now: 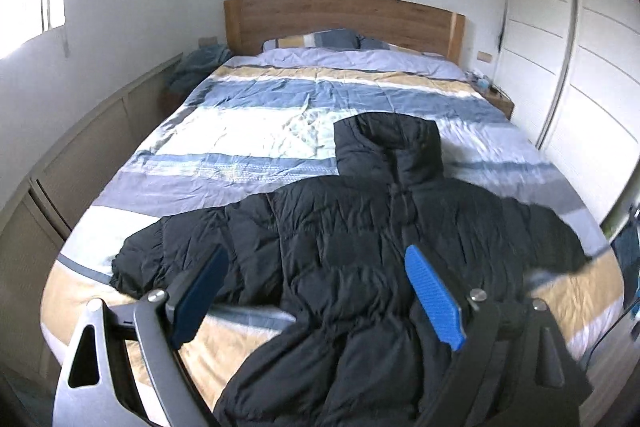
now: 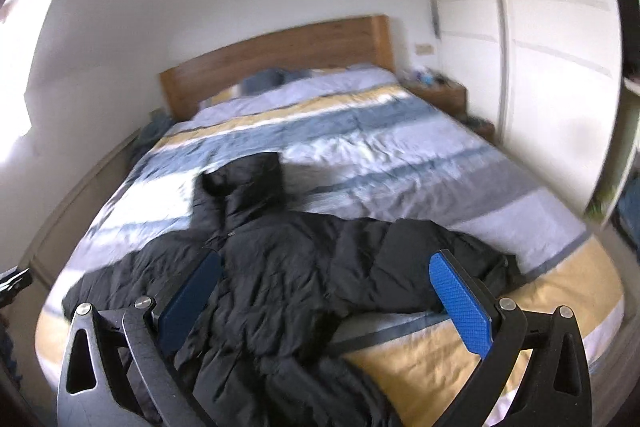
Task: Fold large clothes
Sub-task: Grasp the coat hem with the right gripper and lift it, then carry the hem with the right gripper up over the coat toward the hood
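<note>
The left gripper (image 1: pixel 316 291) is wide open and holds nothing. Its two blue pads (image 1: pixel 434 297) stand far apart, up above the bed. Between them and past them lies the black puffy jacket (image 1: pixel 360 239). The middle of the jacket sits at 12 o'clock from this gripper. One sleeve (image 1: pixel 168 259) reaches out to 9 o'clock, and the other sleeve runs off to 3 o'clock.

The right gripper (image 2: pixel 324 295) is wide open too, with nothing in it. The jacket (image 2: pixel 280 267) lies under it and ahead of it. The hood (image 2: pixel 248 179) is at 11 o'clock from this gripper. A sleeve (image 2: pixel 424 247) ends near the blue pad (image 2: pixel 460 303) at 3 o'clock. I cannot tell if the pad touches it.

The jacket is big, dark and full of soft bumps and wrinkles. It lies front up and spread out, with both arms wide and the hood flat at the top. Its bottom part hangs toward the near edge of the bed (image 1: pixel 248 131). The bed has a cover with blue, white and yellow stripes. A brown wooden headboard (image 1: pixel 340 19) stands at the far end.
</note>
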`<state>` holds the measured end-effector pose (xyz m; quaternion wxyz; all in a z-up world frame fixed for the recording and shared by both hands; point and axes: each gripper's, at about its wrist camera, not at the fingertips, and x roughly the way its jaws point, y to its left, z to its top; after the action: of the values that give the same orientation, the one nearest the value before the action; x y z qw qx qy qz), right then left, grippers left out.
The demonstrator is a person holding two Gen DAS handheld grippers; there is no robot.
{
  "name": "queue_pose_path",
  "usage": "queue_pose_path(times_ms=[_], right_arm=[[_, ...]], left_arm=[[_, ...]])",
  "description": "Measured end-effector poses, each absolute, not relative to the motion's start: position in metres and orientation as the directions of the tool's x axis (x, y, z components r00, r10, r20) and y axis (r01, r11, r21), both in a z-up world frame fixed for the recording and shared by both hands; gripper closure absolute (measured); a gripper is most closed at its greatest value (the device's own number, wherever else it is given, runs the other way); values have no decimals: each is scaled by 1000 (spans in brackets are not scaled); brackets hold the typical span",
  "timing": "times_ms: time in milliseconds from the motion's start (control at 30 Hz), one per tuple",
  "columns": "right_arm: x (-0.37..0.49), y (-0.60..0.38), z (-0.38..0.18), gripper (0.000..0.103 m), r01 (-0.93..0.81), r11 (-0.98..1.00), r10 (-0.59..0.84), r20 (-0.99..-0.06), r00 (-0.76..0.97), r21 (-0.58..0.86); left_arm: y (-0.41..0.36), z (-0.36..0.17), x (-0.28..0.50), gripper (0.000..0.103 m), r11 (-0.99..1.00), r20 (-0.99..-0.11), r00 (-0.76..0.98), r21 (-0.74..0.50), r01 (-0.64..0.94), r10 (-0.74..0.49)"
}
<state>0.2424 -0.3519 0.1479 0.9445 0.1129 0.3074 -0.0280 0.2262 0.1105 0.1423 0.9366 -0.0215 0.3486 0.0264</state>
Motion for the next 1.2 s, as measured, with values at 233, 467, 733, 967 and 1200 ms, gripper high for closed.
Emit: queue_pose_path(times_ms=[233, 467, 733, 967, 1200], right_arm=[[299, -424, 41, 0, 339, 887, -12, -719, 695, 313], [300, -498, -60, 1, 532, 739, 0, -789, 614, 414], [301, -562, -119, 1, 607, 539, 71, -750, 658, 584], [299, -597, -142, 30, 597, 370, 81, -665, 743, 712], [299, -605, -137, 84, 566, 346, 76, -623, 778, 749]], left_arm=[[114, 114, 277, 12, 994, -690, 722, -29, -108, 58], [130, 84, 304, 12, 984, -734, 671, -21, -177, 105], [160, 61, 316, 12, 960, -766, 626, -48, -277, 142], [169, 52, 314, 12, 949, -775, 606, -27, -314, 178], [171, 48, 307, 13, 946, -783, 598, -40, -321, 170]])
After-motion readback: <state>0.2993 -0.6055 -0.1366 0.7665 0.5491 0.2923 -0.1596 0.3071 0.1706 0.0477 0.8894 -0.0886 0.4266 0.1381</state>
